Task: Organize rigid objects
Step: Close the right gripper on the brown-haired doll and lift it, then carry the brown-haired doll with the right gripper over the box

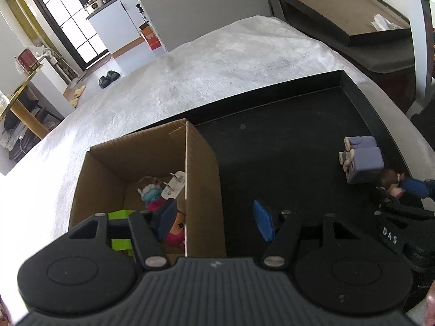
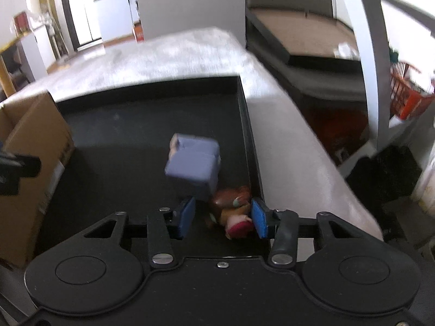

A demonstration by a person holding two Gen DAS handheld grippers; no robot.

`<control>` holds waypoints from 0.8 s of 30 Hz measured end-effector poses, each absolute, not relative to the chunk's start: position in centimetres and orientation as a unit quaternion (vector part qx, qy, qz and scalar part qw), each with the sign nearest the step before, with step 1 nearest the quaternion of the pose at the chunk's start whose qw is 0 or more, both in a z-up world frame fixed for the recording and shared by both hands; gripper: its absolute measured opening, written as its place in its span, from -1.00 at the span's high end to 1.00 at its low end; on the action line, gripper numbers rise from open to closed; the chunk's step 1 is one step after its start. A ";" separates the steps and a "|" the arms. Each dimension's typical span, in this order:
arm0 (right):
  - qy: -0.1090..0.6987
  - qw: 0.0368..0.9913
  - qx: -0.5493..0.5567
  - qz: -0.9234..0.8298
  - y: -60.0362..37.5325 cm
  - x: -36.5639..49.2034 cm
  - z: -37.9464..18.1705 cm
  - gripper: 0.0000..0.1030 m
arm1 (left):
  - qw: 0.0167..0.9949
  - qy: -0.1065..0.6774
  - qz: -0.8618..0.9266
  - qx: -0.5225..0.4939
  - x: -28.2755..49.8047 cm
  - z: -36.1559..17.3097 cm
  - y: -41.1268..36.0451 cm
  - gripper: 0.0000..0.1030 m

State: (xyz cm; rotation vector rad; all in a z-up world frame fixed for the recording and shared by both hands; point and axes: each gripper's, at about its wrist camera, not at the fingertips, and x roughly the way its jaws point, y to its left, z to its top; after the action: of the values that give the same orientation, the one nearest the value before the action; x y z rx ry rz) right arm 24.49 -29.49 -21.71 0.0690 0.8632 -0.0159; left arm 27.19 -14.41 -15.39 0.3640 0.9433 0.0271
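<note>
A cardboard box (image 1: 201,179) stands at the left of a black tray (image 1: 285,146) and holds several small toys (image 1: 163,198). My left gripper (image 1: 214,221) is open and empty, its fingers straddling the box's right wall. A lavender toy sofa (image 2: 194,167) lies on the tray near its right wall, also in the left wrist view (image 1: 361,160). A small brown-haired doll (image 2: 233,207) lies just before it. My right gripper (image 2: 221,217) is open, its pads on either side of the doll, and shows in the left wrist view (image 1: 407,190).
The tray sits on a white fuzzy cover (image 1: 217,62). The cardboard box (image 2: 30,146) edges the left of the right wrist view. Another dark tray table (image 1: 348,13) stands behind at the right. A red basket (image 2: 407,100) is at the far right.
</note>
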 end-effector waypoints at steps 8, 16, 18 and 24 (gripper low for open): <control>0.427 0.904 0.039 0.006 -29.4 23.7 -21.6 0.18 | 0.871 0.455 0.012 0.184 26.6 -16.0 -15.0 -0.20; 0.433 0.900 0.039 0.015 -29.1 22.7 -21.3 0.19 | 0.870 0.452 0.020 0.196 26.6 -16.2 -15.3 -0.20; 0.433 0.900 0.034 0.014 -29.0 22.7 -21.3 0.19 | 0.869 0.452 0.020 0.199 26.6 -16.3 -15.3 -0.20; 0.433 0.901 0.034 0.010 -29.2 22.7 -20.9 0.19 | 0.867 0.454 0.022 0.202 26.5 -16.3 -15.3 -0.20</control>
State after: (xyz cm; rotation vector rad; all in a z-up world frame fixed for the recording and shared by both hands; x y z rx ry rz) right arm 22.72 -29.18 -20.93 0.0706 0.8959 0.0205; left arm 26.47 -15.27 -16.27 0.4239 0.9505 0.0464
